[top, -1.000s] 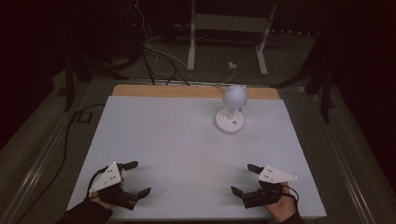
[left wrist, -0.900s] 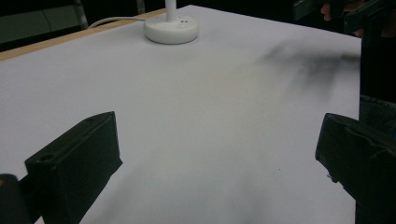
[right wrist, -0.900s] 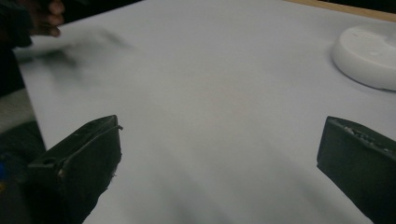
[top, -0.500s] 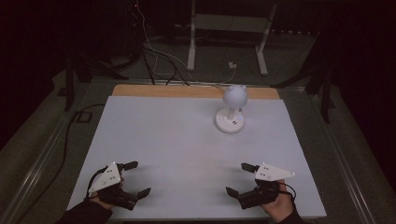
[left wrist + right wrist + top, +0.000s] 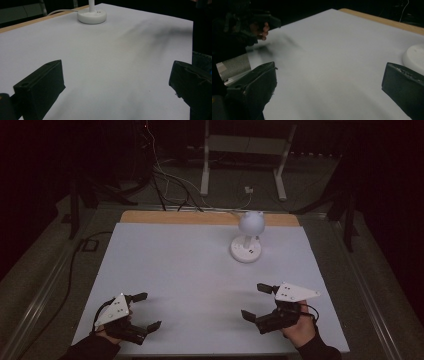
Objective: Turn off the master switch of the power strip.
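Lamp (image 5: 248,237) stands upper right of centre, untouched; left gripper (image 5: 142,310) lower left and right gripper (image 5: 256,301) lower right hover wide and empty, so nothing seems begun; reaching likely comes next

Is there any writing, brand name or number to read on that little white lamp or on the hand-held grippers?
None can be read.
Lamp base: two small dark marks on top, too small to tell.
Grey plate of the right gripper: a few dark dots, no letters visible.
Grey plate of the left gripper: the same.
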`<state>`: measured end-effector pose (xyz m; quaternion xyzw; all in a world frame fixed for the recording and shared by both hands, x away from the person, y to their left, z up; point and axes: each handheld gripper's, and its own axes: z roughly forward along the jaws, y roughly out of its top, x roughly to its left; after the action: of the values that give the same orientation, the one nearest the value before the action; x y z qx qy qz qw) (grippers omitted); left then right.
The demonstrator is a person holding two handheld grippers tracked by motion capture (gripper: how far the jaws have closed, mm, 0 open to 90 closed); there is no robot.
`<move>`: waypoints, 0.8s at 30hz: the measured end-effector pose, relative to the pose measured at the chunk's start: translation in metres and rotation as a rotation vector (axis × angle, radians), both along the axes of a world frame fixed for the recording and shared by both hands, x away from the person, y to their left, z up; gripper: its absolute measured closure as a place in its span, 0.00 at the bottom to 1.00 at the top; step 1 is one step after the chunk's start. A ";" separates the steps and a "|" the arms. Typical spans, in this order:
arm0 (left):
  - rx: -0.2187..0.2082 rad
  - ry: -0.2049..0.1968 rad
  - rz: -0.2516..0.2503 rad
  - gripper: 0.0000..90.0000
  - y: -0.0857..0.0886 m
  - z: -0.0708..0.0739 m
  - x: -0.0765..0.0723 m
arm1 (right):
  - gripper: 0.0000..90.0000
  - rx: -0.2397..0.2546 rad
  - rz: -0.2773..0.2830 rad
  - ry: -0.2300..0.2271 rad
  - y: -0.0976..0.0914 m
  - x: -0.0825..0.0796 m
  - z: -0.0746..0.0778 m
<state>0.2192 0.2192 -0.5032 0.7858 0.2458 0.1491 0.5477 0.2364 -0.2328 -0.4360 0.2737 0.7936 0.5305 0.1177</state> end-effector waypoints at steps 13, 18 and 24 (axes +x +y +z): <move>0.002 -0.001 -0.002 0.00 0.000 0.000 0.000 | 0.00 0.019 -0.026 -0.077 -0.004 0.021 0.021; 0.000 -0.001 -0.002 0.00 0.000 0.000 0.000 | 0.00 0.026 -0.043 -0.095 -0.007 0.030 0.030; 0.000 0.000 -0.001 0.00 -0.001 0.000 0.000 | 0.00 0.037 -0.061 -0.105 -0.011 0.040 0.038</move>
<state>0.2189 0.2185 -0.5035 0.7859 0.2453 0.1487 0.5477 0.2768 -0.2435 -0.3983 0.2719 0.7676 0.5549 0.1702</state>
